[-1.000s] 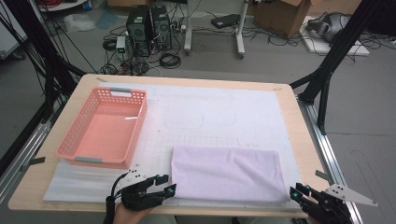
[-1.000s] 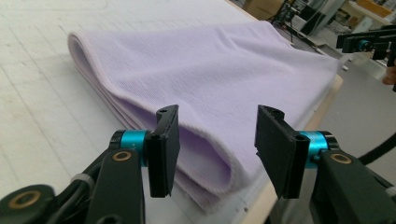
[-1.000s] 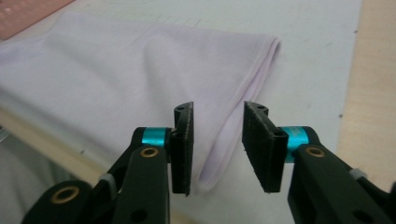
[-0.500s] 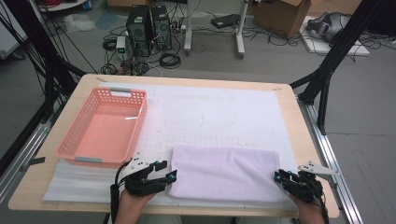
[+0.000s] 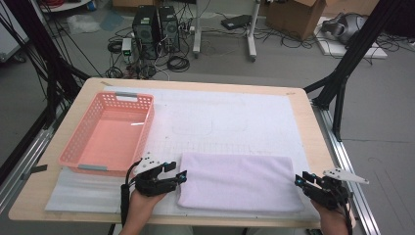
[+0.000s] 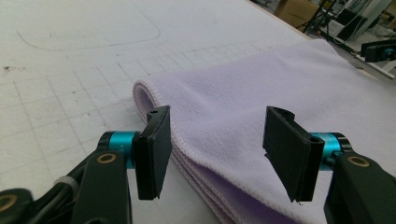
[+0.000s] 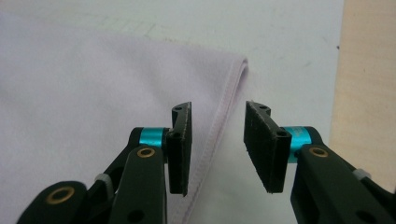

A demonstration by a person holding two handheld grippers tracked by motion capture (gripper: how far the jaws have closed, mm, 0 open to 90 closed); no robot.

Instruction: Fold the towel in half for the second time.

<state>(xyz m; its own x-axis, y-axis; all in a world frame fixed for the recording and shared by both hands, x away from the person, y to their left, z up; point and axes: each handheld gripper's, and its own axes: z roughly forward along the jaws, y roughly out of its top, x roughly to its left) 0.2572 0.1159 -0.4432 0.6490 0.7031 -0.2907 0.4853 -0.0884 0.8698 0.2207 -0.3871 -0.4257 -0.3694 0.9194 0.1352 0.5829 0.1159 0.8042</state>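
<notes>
A folded lavender towel (image 5: 240, 181) lies on the white mat near the table's front edge. My left gripper (image 5: 182, 176) is at the towel's left end, and its jaws have just been opening. In the left gripper view the jaws (image 6: 217, 149) stand wide apart over the towel's folded corner (image 6: 261, 88), not pressing it. My right gripper (image 5: 299, 180) is at the towel's right end, and its jaws have also just been opening. In the right gripper view the towel's stitched edge (image 7: 93, 93) runs through the gap of that gripper (image 7: 219, 144), and the pads are clear of the cloth.
An empty pink basket (image 5: 78, 139) stands at the left on the white mat (image 5: 230, 117). Bare wooden table (image 5: 318, 142) borders the mat on the right. Beyond the table are computers, cables and black frame legs.
Both hands have come in toward the towel. The left gripper moved forward to its left end. The right gripper moved left from the table's corner to its right end.
</notes>
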